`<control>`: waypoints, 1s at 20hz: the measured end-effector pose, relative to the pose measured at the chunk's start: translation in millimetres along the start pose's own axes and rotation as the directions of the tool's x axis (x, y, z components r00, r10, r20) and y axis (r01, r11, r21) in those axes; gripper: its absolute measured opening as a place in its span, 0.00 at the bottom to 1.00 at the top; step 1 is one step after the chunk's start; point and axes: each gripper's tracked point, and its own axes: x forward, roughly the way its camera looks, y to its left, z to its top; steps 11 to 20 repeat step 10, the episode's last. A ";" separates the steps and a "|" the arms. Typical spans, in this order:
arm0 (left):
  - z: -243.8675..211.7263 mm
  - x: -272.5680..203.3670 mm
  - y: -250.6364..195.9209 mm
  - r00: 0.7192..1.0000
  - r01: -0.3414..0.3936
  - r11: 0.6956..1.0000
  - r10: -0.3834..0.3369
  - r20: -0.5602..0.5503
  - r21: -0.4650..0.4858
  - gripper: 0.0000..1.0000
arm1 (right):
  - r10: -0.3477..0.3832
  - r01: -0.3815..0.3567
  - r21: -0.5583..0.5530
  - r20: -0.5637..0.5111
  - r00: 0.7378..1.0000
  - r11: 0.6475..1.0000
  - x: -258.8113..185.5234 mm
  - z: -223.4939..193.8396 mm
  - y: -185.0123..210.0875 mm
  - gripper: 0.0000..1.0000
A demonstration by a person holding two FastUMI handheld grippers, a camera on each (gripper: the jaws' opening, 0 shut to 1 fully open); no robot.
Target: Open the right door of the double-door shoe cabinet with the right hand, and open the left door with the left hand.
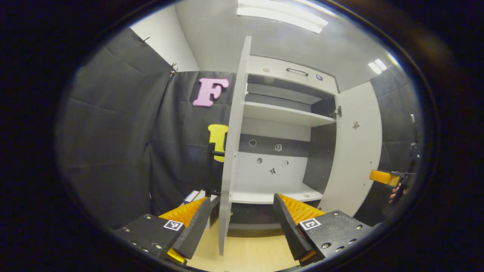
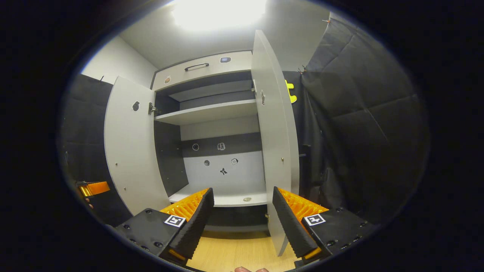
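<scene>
The shoe cabinet [image 1: 281, 151] stands straight ahead of me with both doors swung wide, its pale shelves and dark back panel bare to see. In the left gripper view the left door [image 1: 231, 151] comes edge-on toward me, just ahead of the gap between my fingers, while the right door [image 1: 355, 151] shows its broad inner face farther off. The right gripper view turns this around: there the right door [image 2: 274, 151] stands near and nearly edge-on just beyond my fingers, and the left door [image 2: 130, 155] lies flat and wide at the far side. My left gripper [image 1: 242, 223] has its fingers spread apart, holding nothing, with the door's lower edge between them but not touched. My right gripper [image 2: 242, 217] is likewise spread and empty, its outer finger just in front of the right door's bottom corner. Each view catches the other gripper small at its rim [image 1: 385, 177] [image 2: 92, 188]. A drawer front with a handle [image 2: 196, 67] tops the cabinet, small stickers dot the back panel, and a wooden floor [image 2: 234, 249] lies beneath.
</scene>
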 end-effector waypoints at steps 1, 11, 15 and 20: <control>1.0 0.2 0.5 1.000 -0.009 1.000 0.009 0.003 0.008 0.94 | -0.001 0.001 0.006 0.002 1.000 1.000 1.2 0.6 -2.0 0.98; -1.5 8.2 -20.0 1.000 -0.019 0.999 0.019 0.006 0.035 0.94 | -0.055 0.055 -0.038 -0.003 0.998 0.998 -3.8 -11.5 -32.4 0.97; -1.5 8.2 -20.0 1.000 -0.019 0.999 0.019 0.006 0.035 0.94 | -0.055 0.055 -0.038 -0.003 0.998 0.998 -3.8 -11.5 -32.4 0.97; -1.5 8.2 -20.0 1.000 -0.019 0.999 0.019 0.006 0.035 0.94 | -0.055 0.055 -0.038 -0.003 0.998 0.998 -3.8 -11.5 -32.4 0.97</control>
